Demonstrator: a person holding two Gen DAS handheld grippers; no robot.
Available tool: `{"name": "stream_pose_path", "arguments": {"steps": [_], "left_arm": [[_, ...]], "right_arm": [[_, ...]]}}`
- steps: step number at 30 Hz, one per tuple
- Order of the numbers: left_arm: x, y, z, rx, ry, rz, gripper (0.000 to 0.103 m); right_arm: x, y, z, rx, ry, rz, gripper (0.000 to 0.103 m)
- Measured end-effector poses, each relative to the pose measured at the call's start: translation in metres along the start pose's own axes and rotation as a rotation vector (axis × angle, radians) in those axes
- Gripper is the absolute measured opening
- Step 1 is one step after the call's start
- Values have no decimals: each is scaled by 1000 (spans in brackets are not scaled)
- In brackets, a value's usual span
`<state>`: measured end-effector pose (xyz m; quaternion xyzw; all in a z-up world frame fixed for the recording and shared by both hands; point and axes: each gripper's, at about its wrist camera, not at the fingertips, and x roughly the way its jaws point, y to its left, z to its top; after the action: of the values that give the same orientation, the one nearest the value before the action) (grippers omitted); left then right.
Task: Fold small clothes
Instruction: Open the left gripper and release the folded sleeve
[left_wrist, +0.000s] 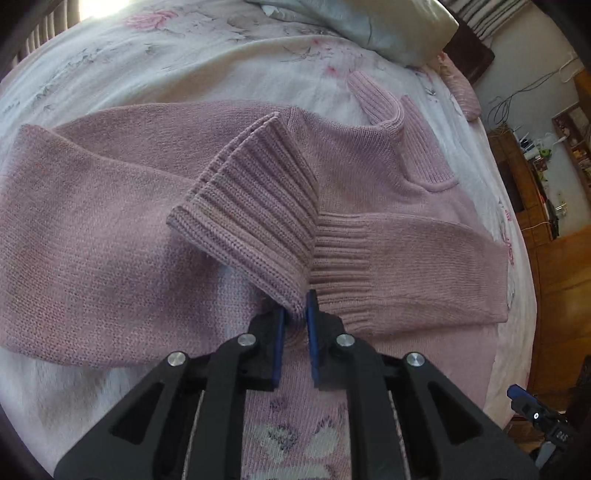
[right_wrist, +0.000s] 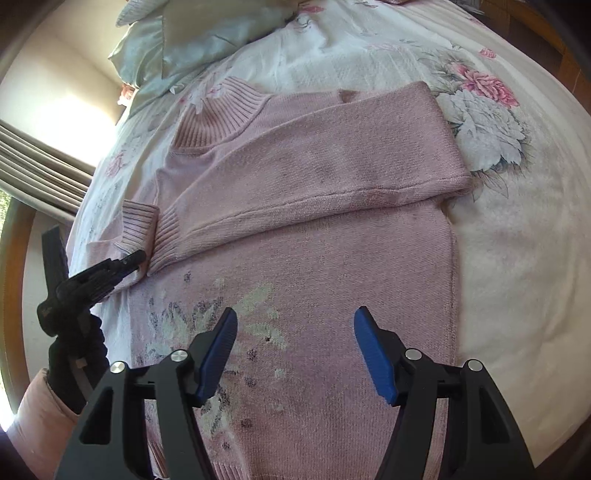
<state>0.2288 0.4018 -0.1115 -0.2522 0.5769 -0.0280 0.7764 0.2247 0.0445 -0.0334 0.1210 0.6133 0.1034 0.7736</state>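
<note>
A pink knit sweater (left_wrist: 369, 177) lies face up on the bed, collar toward the pillows. In the left wrist view my left gripper (left_wrist: 295, 314) is shut on the corner of one sleeve's ribbed cuff (left_wrist: 251, 206), which stands lifted over the chest. The other sleeve (right_wrist: 314, 162) lies folded across the sweater (right_wrist: 332, 277), and its cuff (right_wrist: 166, 236) meets the held one (right_wrist: 138, 225). The right wrist view shows the left gripper (right_wrist: 123, 260) at that cuff. My right gripper (right_wrist: 295, 332) hangs open above the flower pattern (right_wrist: 221, 325) on the lower front, holding nothing.
A white floral bedsheet (right_wrist: 498, 240) covers the bed. Pale pillows (left_wrist: 388, 29) lie beyond the collar. Wooden furniture (left_wrist: 535, 192) and cables stand past the bed's right edge. A curtain (right_wrist: 44, 158) and the wooden bed frame (right_wrist: 11, 295) lie at the left.
</note>
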Motion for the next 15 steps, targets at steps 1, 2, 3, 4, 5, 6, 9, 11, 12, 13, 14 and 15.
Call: {"name": "stream_pose_path", "arguments": {"steps": [1,2,3,4,5,6,9,11,12,13,14,15], "left_arm": [[-9,6,-5,9,-7,-12,26],[-19,13,-10,20,-17,-11,27],[-29,21,-14,23,-26,-4,27],[-38,32,-16,14,-38,6,27],[-49,44,-17,-6,-55,20,27],[-59,56,-16,-29,-76,42,27],[-84,91,-5,-83,-141,115,27],[-90,107,4,-100,-152,159,27],[-90,112,8,-105,-146,177,27],[-88,117,12,-112,-133,190,27],[-85,121,15,-117,-119,198,26],[-83,123,16,-120,-107,202,26]], "right_arm": [[3,7,3,-13,6,9,66],[7,15,7,-31,12,21,66],[13,27,11,-54,20,34,66],[19,40,16,-77,31,49,67],[26,53,20,-98,42,68,67],[34,68,25,-119,57,92,67],[64,113,42,-164,106,158,67],[86,139,55,-165,140,204,67],[97,150,61,-158,156,229,67],[107,160,67,-148,171,251,67],[118,169,73,-135,188,275,67],[128,176,77,-116,210,303,67]]}}
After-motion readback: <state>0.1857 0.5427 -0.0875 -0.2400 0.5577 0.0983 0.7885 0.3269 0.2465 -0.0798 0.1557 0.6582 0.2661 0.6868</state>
